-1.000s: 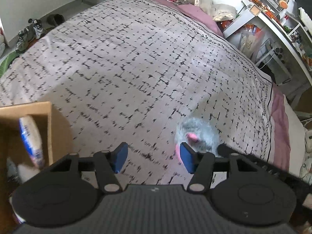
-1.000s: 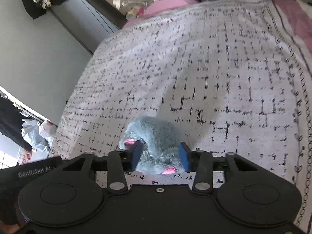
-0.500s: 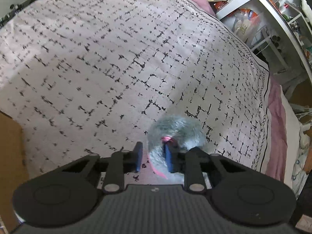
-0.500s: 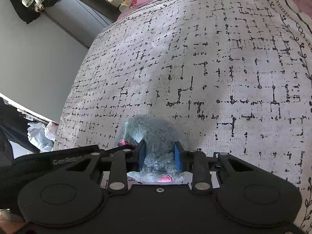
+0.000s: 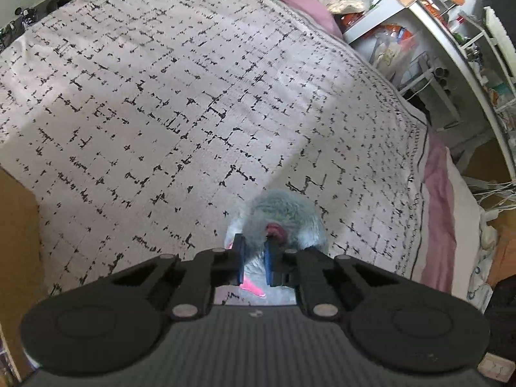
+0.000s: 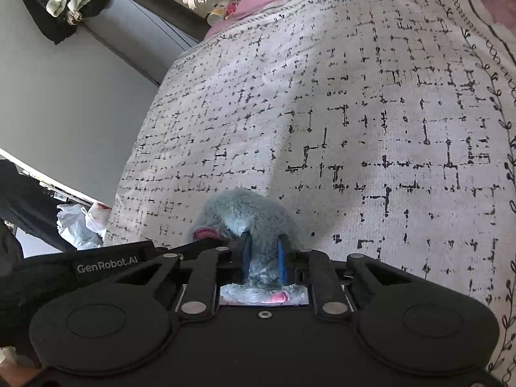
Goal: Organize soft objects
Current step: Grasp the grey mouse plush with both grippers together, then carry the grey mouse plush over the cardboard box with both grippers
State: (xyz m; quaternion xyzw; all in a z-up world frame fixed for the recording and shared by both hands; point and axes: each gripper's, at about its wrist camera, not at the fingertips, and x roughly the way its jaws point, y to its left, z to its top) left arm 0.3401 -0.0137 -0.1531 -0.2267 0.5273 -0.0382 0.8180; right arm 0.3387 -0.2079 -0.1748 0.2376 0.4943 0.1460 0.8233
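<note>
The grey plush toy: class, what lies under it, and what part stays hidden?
The grey plush toy rests on the patterned bedspread. The left gripper and right gripper are both shut on it. Its underside and the cloth directly beneath are covered.

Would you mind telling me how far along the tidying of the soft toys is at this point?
Done: nothing shows as put away in these views. In hand: the left gripper and right gripper have both just closed their jaws onto the grey plush toy, which lies on the patterned bedspread. Left: lifting the toy and carrying it to wherever it belongs; no container is in view now.
</note>
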